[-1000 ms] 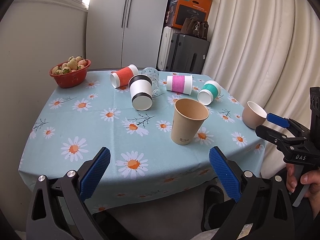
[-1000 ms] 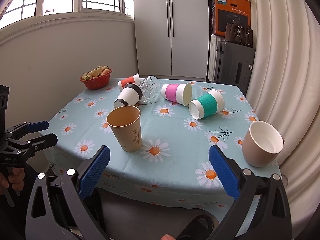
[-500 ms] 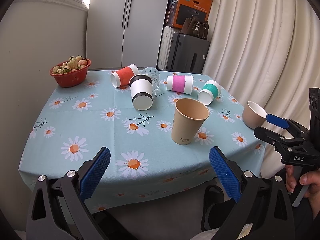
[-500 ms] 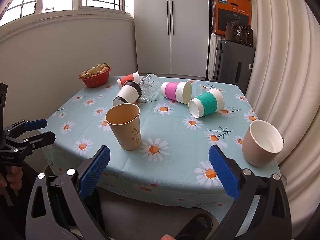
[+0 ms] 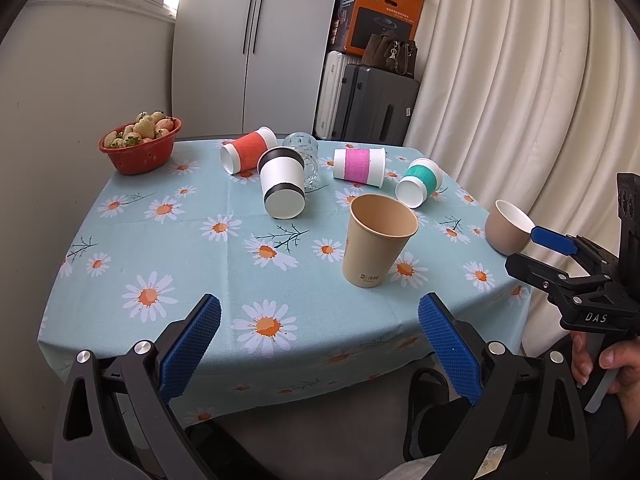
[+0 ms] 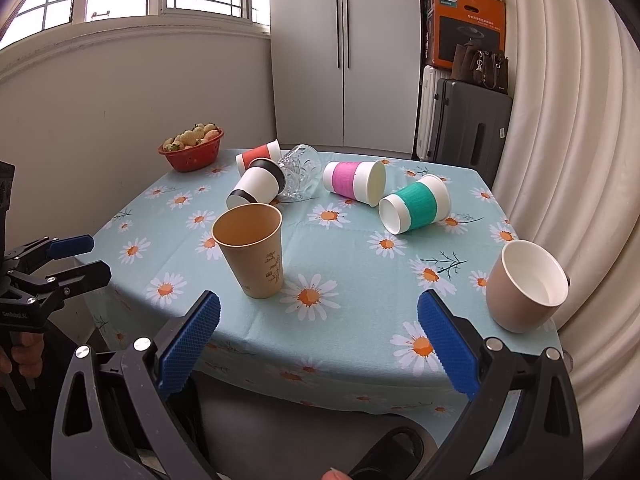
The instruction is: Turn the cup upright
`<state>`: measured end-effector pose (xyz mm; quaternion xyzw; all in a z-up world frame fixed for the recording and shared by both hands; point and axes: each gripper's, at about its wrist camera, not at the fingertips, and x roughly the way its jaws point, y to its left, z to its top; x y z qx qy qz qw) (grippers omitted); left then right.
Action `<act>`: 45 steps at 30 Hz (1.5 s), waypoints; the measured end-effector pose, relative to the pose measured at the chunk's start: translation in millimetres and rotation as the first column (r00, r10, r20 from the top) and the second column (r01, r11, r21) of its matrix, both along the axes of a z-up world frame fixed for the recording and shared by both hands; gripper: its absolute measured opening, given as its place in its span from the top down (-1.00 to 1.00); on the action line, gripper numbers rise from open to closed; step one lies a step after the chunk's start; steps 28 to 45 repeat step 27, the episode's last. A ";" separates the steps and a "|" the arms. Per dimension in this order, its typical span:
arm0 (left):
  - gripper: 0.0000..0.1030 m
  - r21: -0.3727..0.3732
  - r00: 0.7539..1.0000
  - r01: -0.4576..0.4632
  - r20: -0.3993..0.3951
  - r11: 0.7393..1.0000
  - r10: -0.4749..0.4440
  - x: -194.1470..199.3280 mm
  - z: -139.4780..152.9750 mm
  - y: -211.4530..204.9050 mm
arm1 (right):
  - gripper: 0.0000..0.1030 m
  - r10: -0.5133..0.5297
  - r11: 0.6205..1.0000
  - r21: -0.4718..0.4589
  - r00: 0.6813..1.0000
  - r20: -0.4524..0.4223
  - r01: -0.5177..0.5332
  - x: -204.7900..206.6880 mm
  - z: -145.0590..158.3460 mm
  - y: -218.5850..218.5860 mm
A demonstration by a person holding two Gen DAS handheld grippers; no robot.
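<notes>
Several cups lie on their sides on the daisy tablecloth (image 5: 192, 264): a red-sleeved cup (image 5: 248, 155), a black-banded white cup (image 5: 281, 188), a clear glass (image 5: 305, 157), a pink-sleeved cup (image 5: 359, 167) and a teal-sleeved cup (image 5: 419, 182). A brown paper cup (image 5: 377, 245) and a beige ceramic cup (image 5: 507, 227) stand upright. My left gripper (image 5: 320, 344) is open and empty at the table's near edge. My right gripper (image 6: 318, 340) is open and empty, before the near right edge; the beige cup (image 6: 528, 285) is just right of it.
A red bowl of strawberries (image 5: 141, 148) sits at the far left corner. Suitcases (image 5: 372, 106) and a cupboard stand behind the table, a curtain (image 5: 520, 80) to the right. The right gripper shows in the left view (image 5: 568, 268), beside the table's right edge.
Both grippers have drifted slightly back from the table; jaws stay open. No cup has moved.
</notes>
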<state>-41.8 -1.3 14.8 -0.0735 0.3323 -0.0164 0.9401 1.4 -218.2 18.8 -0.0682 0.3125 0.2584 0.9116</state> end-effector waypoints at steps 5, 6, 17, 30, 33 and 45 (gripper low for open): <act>-0.88 0.001 1.000 0.003 -0.003 1.000 -0.003 0.2 -0.1 0.0 | -0.90 0.003 1.000 -0.002 1.000 -0.001 -0.003 0.0 -0.8 0.7; -0.88 0.002 1.000 0.003 -0.003 1.000 -0.003 -0.2 -0.1 0.1 | -0.90 0.003 1.000 -0.002 1.000 -0.002 -0.003 0.3 -1.2 1.1; -0.88 0.002 1.000 -0.003 -0.008 1.000 0.003 0.0 -0.9 2.0 | -0.90 0.012 1.000 -0.009 1.000 -0.010 -0.012 0.5 -2.5 4.3; -0.88 0.003 1.000 -0.002 -0.009 1.000 0.002 0.2 -1.4 2.3 | -0.90 0.011 1.000 -0.016 1.000 -0.011 -0.011 1.4 -4.0 6.2; -0.88 0.003 1.000 -0.002 -0.009 1.000 0.002 0.2 -1.4 2.3 | -0.90 0.011 1.000 -0.016 1.000 -0.011 -0.011 1.4 -4.0 6.2; -0.88 0.003 1.000 -0.002 -0.009 1.000 0.002 0.2 -1.4 2.3 | -0.90 0.011 1.000 -0.016 1.000 -0.011 -0.011 1.4 -4.0 6.2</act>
